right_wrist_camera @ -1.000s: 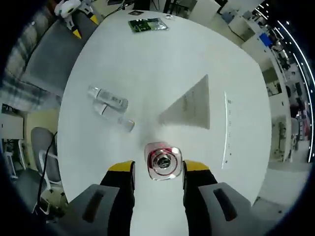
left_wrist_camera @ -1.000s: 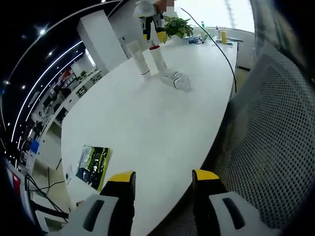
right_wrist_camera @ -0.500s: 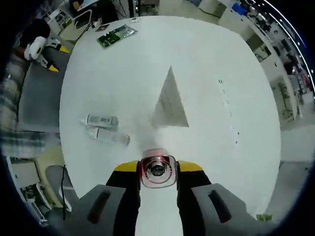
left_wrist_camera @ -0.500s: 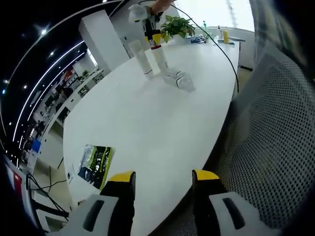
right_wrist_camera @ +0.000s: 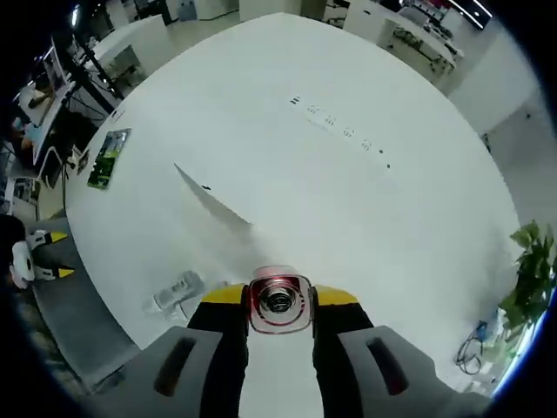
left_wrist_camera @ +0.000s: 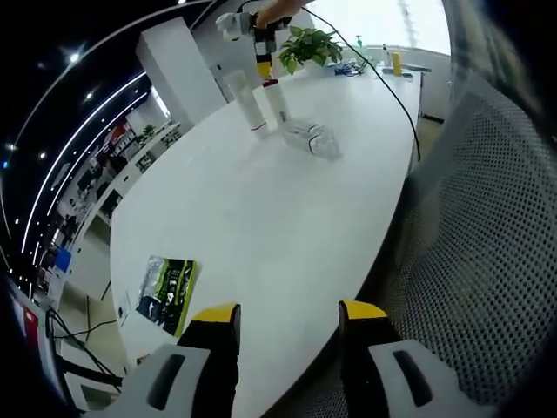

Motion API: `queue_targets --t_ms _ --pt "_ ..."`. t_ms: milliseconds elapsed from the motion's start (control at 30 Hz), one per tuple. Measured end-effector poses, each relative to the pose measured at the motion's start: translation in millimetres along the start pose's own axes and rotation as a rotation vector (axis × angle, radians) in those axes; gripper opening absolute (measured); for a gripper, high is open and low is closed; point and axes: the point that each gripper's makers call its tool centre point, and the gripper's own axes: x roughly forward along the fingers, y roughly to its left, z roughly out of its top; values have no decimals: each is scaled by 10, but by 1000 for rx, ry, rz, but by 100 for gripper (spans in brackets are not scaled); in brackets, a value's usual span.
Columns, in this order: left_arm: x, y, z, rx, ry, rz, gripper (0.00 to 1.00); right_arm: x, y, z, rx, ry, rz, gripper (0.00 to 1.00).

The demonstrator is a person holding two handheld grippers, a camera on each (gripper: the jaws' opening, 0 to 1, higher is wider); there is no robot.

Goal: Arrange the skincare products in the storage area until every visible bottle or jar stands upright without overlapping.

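Observation:
My right gripper (right_wrist_camera: pixel 278 300) is shut on the red-ringed cap of a white bottle (right_wrist_camera: pixel 278 299), seen from straight above. In the left gripper view the same bottle (left_wrist_camera: pixel 278 104) is upright at the far end of the table under the right gripper (left_wrist_camera: pixel 252 24), close beside a tall white tube (left_wrist_camera: pixel 243 100). That tube (right_wrist_camera: pixel 218 202) stands just beyond the held bottle. Two clear bottles (left_wrist_camera: pixel 314 140) lie on their sides next to each other, right of the upright pair. My left gripper (left_wrist_camera: pixel 287 322) is open over the table's near edge, holding nothing.
A green packet (left_wrist_camera: pixel 167 293) lies at the near left corner of the white table (left_wrist_camera: pixel 261 218). A grey mesh chair (left_wrist_camera: pixel 487 261) stands along the right side. A potted plant (left_wrist_camera: pixel 309 43) and small items sit at the far end. The left gripper (right_wrist_camera: pixel 35 259) shows beyond the table edge.
My right gripper's jaws have shut on the bottle's cap, which stood between them a second ago. The right gripper view has since swung round over the table. The left gripper stays still.

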Motion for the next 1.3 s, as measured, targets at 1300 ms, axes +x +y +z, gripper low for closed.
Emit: queue_targets --t_ms 1300 --pt "-14 24 -3 1 0 15 46 61 182 24 -1119 15 105 31"
